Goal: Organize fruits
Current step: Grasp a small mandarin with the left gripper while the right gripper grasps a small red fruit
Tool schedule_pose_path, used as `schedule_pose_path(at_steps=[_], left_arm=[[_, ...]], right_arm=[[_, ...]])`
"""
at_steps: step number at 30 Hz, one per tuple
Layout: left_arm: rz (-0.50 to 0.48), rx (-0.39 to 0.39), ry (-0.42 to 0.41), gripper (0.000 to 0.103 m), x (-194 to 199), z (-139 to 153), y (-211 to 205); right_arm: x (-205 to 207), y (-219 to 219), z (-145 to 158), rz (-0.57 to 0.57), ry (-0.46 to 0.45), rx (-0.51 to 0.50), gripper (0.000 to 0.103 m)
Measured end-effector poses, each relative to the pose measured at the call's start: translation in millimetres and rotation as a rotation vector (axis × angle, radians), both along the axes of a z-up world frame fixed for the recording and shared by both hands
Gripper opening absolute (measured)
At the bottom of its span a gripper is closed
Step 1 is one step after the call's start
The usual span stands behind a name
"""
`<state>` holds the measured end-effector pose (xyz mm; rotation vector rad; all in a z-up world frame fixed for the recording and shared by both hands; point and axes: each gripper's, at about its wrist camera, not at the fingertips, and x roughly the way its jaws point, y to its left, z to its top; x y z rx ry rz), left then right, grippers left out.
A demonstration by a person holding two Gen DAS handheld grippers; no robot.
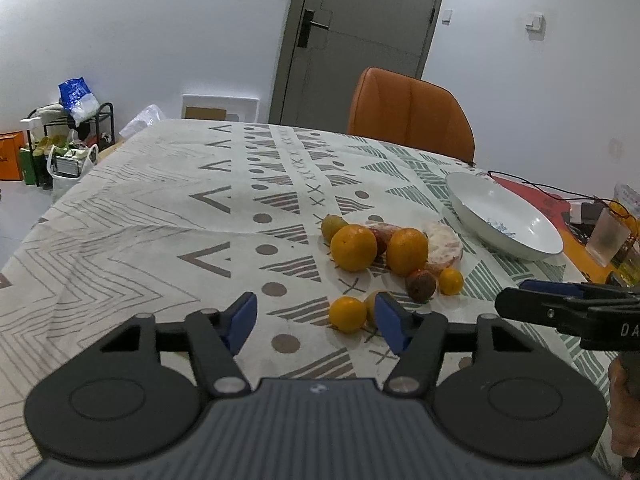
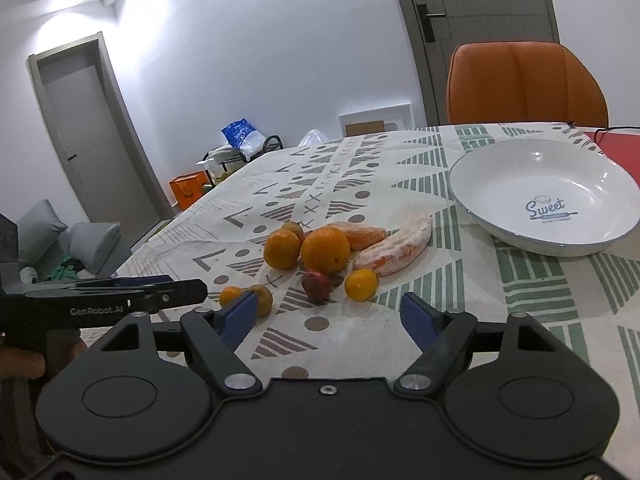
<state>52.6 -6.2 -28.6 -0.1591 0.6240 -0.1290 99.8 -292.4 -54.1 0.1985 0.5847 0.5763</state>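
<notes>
From the left wrist view, the left tongs [image 1: 316, 322] hang released over the patterned cloth [image 1: 140, 220] on the counter, jaws spread wide with nothing between them. Just past their right jaw lie two small oranges [image 1: 347, 314], touching each other. Beyond these, toward the middle of the counter, the fruit sits in a loose cluster: two big oranges [image 1: 354, 247] side by side, a greenish fruit [image 1: 333, 227] behind the left one, peeled pale pieces [image 1: 444, 246] behind the right one, and in front a dark red fruit [image 1: 421, 286] touching a small yellow citrus [image 1: 451, 281]. The white plate [image 1: 472, 196] stands near the counter's right edge, apart from the cluster, holding no fruit. The right tongs [image 1: 508, 304] reach in from the right edge of the view; from this side I cannot tell how they stand. An orange chair [image 1: 408, 112] sits at the far edge.

From the right wrist view, the right tongs [image 2: 328, 314] are released too, jaws apart over bare cloth [image 2: 540, 300]. The cluster [image 2: 324, 250] lies just ahead of them, the dark red fruit [image 2: 316, 286] and yellow citrus [image 2: 361, 285] nearest. The plate [image 2: 500, 184] is ahead to the right, printed "Sweet". The left tongs [image 2: 192, 290] come in from the left, beside the two small oranges [image 2: 231, 295].
</notes>
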Motion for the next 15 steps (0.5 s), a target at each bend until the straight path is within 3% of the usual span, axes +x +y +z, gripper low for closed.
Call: schedule_pose_path(at_steps=[5,15], left_arm=[[-0.017,-0.002,0.015,0.057,6.8,-5.5,-3.8],[-0.056,-0.008,0.031,0.034,19.8,-20.5,-10.8]], right_arm=[[7.2,1.2,-4.5,0.006,0.018,0.008,0.071],[22.9,11.4,-12.8,0.049,0.059,0.020,0.046]])
